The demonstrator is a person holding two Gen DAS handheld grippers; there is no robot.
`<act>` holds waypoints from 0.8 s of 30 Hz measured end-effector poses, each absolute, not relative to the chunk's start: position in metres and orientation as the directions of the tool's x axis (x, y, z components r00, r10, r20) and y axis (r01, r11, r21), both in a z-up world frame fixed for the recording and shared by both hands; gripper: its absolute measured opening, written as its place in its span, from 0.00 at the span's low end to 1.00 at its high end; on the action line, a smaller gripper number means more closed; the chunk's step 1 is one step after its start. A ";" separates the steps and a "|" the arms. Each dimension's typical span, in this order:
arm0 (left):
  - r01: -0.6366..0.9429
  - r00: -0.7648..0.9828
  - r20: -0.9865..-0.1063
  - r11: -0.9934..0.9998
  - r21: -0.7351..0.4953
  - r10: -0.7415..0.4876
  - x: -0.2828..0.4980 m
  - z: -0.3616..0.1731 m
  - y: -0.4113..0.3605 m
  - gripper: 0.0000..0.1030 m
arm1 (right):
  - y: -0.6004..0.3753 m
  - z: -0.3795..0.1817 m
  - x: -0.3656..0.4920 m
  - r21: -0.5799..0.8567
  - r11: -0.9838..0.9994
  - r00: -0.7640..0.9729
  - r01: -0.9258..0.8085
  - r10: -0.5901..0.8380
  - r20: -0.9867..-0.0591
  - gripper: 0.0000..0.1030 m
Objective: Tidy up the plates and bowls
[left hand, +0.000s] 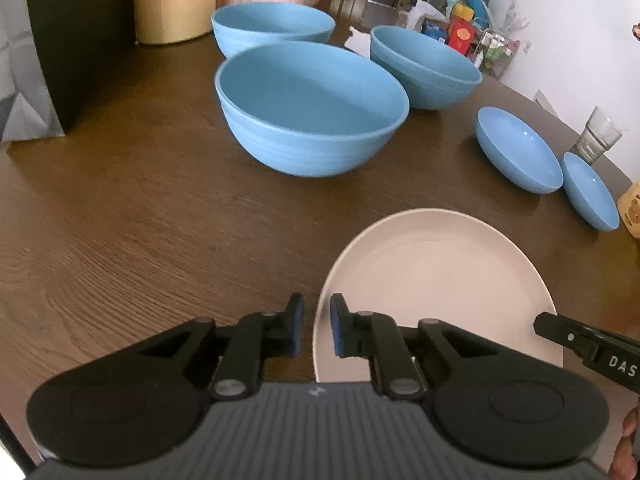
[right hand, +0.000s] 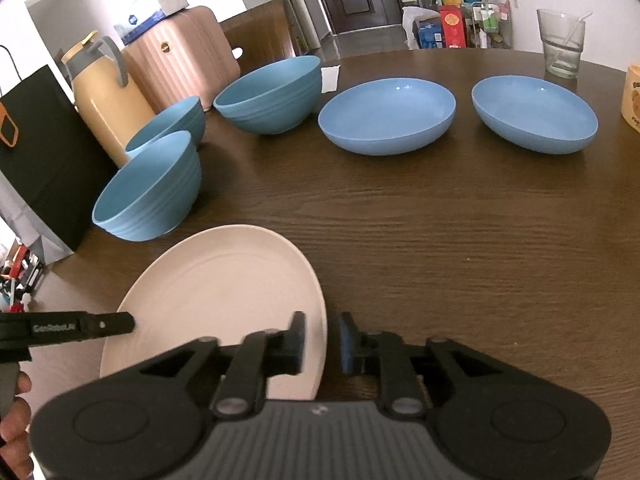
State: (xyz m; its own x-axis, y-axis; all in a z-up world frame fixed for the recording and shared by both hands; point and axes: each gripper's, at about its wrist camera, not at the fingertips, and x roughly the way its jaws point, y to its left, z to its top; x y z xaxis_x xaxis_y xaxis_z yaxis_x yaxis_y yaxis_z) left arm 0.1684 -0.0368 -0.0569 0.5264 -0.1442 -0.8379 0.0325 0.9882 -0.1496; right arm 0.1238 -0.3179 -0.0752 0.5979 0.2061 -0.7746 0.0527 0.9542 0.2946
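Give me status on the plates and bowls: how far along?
Early. Done: nothing looks stacked. In hand: both claws, left and right, straddle opposite rims of the cream plate, pads not pressing; it sits flat on the table. Left: three deep blue bowls and two shallow blue dishes stand separate.

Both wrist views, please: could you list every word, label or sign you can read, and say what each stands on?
"DAS": white letters on the right claw, cut off by the picture's edge.
"GenRobot.AI": on the left claw; small, the ending is hard to read.
Brown jar label: print too blurred and cut off to read.
Red box and blue pack on the pink suitcase: too small to read.
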 end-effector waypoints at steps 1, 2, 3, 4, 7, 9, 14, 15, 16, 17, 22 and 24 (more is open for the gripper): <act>0.031 0.532 -0.835 0.989 -0.147 -0.141 0.168 -0.055 -0.036 0.26 | -0.318 -0.074 0.123 0.292 0.955 0.602 0.050 0.205 -0.772 0.29; 0.033 0.539 -0.830 0.989 -0.146 -0.141 0.167 -0.054 -0.035 0.36 | -0.318 -0.072 0.123 0.288 0.956 0.605 0.048 0.201 -0.770 0.32; 0.033 0.548 -0.826 0.989 -0.141 -0.136 0.166 -0.052 -0.035 0.40 | -0.318 -0.070 0.122 0.282 0.958 0.610 0.045 0.197 -0.768 0.40; 0.032 0.559 -0.819 0.991 -0.133 -0.128 0.165 -0.050 -0.035 0.46 | -0.318 -0.068 0.121 0.277 0.960 0.614 0.041 0.194 -0.765 0.48; 0.035 0.578 -0.807 0.991 -0.126 -0.123 0.161 -0.044 -0.035 0.59 | -0.316 -0.061 0.118 0.262 0.965 0.627 0.023 0.190 -0.755 0.68; 0.037 0.589 -0.800 0.992 -0.121 -0.120 0.159 -0.040 -0.036 0.63 | -0.315 -0.057 0.116 0.255 0.967 0.635 0.015 0.187 -0.749 0.80; 0.047 0.624 -0.774 0.994 -0.100 -0.107 0.153 -0.032 -0.037 0.80 | -0.312 -0.049 0.115 0.229 0.973 0.647 0.008 0.170 -0.743 0.87; 0.049 0.629 -0.770 0.994 -0.096 -0.106 0.151 -0.030 -0.037 0.80 | -0.311 -0.048 0.115 0.229 0.973 0.648 0.007 0.170 -0.742 0.90; 0.052 0.632 -0.768 0.994 -0.096 -0.107 0.150 -0.029 -0.037 0.82 | -0.311 -0.048 0.116 0.231 0.973 0.649 0.008 0.170 -0.742 0.91; 0.053 0.633 -0.767 0.994 -0.096 -0.108 0.149 -0.028 -0.037 0.85 | -0.312 -0.047 0.116 0.231 0.973 0.650 0.009 0.170 -0.741 0.92; 0.045 0.654 -0.751 0.995 -0.086 -0.095 0.145 -0.024 -0.037 1.00 | -0.311 -0.043 0.117 0.219 0.976 0.655 0.014 0.157 -0.739 0.98; 0.053 0.655 -0.749 0.994 -0.091 -0.104 0.143 -0.022 -0.037 1.00 | -0.312 -0.041 0.115 0.217 0.976 0.658 0.014 0.154 -0.737 0.99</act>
